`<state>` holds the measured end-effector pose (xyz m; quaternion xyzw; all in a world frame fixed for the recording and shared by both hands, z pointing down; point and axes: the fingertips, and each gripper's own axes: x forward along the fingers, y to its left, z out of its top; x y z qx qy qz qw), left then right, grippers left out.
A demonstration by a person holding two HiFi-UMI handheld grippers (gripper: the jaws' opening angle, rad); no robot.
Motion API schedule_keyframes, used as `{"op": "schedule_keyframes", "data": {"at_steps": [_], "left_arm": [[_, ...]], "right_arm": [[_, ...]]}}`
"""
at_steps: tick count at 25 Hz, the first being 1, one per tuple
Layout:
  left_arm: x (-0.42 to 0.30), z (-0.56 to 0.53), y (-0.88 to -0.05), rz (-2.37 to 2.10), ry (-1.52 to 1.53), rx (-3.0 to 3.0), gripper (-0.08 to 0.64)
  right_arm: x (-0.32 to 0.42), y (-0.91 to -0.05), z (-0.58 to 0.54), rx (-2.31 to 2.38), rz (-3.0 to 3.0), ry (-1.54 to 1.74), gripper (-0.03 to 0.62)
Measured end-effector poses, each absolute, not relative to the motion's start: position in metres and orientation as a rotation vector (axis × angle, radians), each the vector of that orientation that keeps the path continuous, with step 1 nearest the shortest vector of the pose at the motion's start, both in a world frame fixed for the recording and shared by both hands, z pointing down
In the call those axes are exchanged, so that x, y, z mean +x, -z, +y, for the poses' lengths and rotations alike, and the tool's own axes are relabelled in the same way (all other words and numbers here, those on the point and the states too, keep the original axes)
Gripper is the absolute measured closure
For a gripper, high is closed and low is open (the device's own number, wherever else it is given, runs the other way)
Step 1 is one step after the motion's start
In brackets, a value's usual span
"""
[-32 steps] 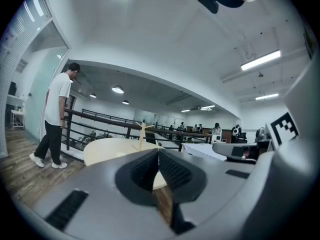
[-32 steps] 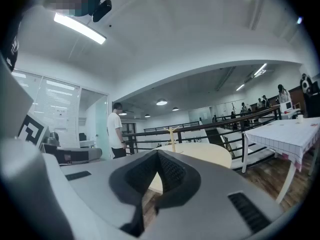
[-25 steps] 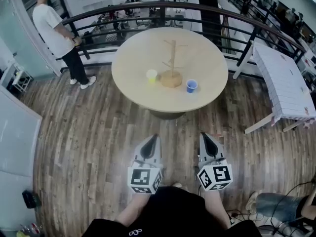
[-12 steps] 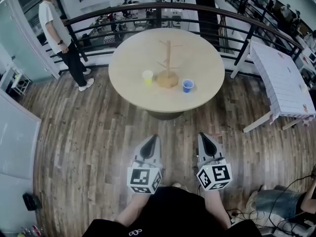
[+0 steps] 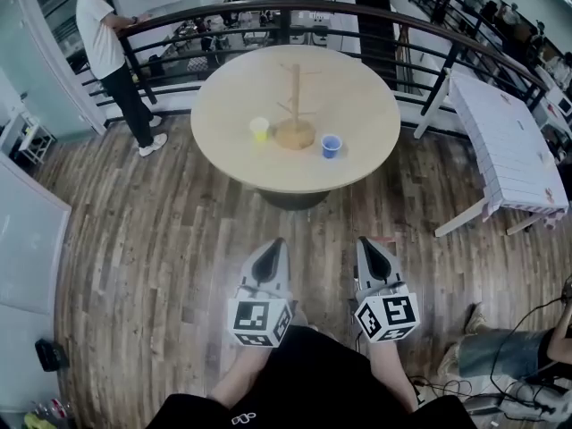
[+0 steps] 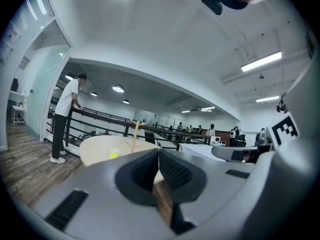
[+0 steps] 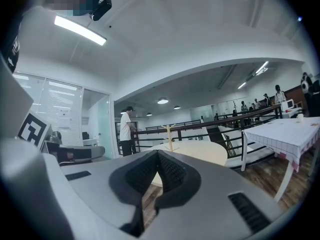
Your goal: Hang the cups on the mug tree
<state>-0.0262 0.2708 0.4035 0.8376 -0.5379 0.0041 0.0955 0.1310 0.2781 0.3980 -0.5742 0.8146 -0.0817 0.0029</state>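
- My left gripper point(image 5: 276, 247): fingers point(image 6: 144, 173) pressed together, nothing between them.
- My right gripper point(image 5: 366, 243): its fingers are pressed together too, and it holds nothing.
- Both grippers are side by side, low over the wood floor point(image 5: 161, 239). They point at the round surface point(image 5: 366, 96) and sit well apart from it.
- The mug tree point(image 5: 294, 105) stands upright near the middle of the surface.
- The yellow cup point(image 5: 259, 129) is upright on the surface just left of the tree base, not hung.
- The blue cup point(image 5: 331, 146) is upright just right of the base, a bit nearer me, not hung.
- A person point(image 5: 103, 38) in a white top stands at the railing point(image 5: 429, 29), far left.
- A white-clothed table point(image 5: 509, 141) is at right.
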Motion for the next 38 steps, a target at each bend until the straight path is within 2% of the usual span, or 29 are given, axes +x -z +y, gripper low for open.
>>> {"op": "schedule_keyframes", "data": {"at_steps": [11,26,34,38], "left_arm": [[-0.018,0.236,-0.426,-1.613,-0.025,2.427,0.548],[-0.059,0.011,-0.432,-1.564,-0.089,2.458,0.548],[-0.1,-0.057,-0.442,-1.554,-0.031,2.441,0.548],[-0.085,-0.087,-0.438,-1.511,-0.056,2.414,0.548]], "right_arm": [[0.157,-0.42,0.248,-1.842,2.55,0.299,0.592],[0.086,-0.42,0.012,-1.785,2.572,0.324,0.592],[0.047,-0.431,-0.053,-1.829,2.607,0.311,0.592],[0.058,-0.418,-0.084,-1.852,2.61,0.336,0.592]]}}
